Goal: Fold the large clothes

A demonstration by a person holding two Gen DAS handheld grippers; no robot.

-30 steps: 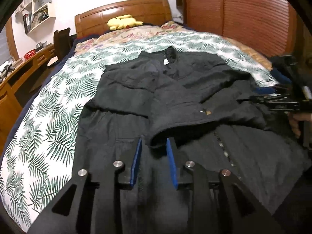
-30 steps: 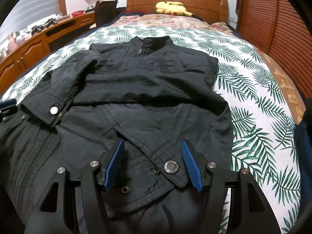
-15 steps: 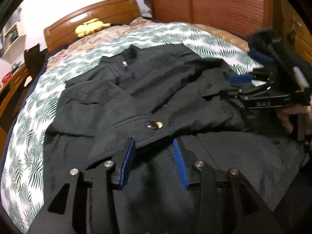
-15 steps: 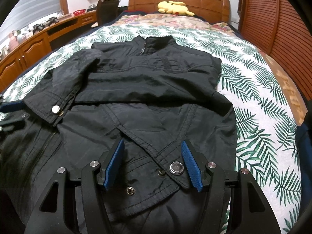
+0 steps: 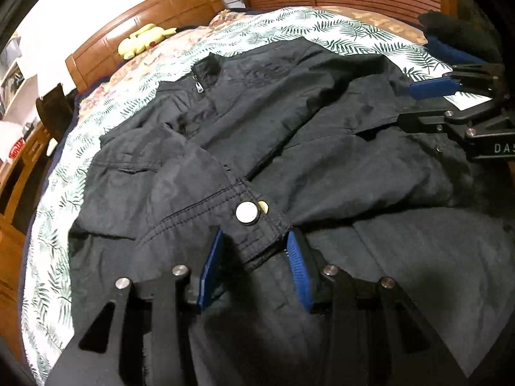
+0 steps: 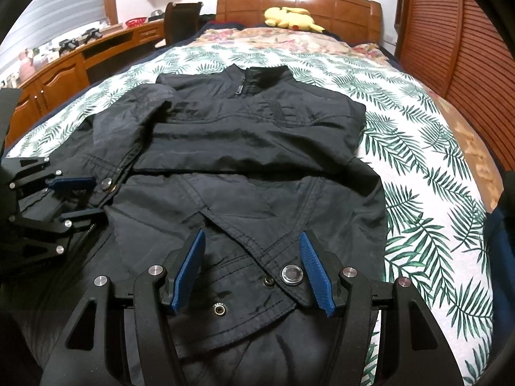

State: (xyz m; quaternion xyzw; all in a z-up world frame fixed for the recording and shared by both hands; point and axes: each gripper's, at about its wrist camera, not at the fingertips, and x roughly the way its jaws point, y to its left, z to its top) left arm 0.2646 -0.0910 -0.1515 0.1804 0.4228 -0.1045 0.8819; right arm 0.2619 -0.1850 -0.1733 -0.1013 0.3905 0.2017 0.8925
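A black jacket (image 6: 251, 141) lies face up on the bed, collar toward the headboard, both sleeves folded across its front. My left gripper (image 5: 254, 257) is open, its blue pads either side of the left sleeve cuff (image 5: 254, 225) with a silver snap. It also shows at the left of the right wrist view (image 6: 77, 196). My right gripper (image 6: 251, 270) is open low over the right sleeve cuff (image 6: 289, 276), pads either side of its snap. It also shows at the right of the left wrist view (image 5: 428, 103).
The bed has a palm-leaf cover (image 6: 418, 167) and a wooden headboard (image 6: 305, 3) with a yellow plush toy (image 6: 289, 17). A wooden desk (image 6: 64, 64) runs along the left. A slatted wooden wardrobe (image 6: 457, 32) stands on the right.
My left gripper has moved in toward the left sleeve cuff and opened wider around it, its view swinging right. My right gripper has crept slightly forward over the right cuff.
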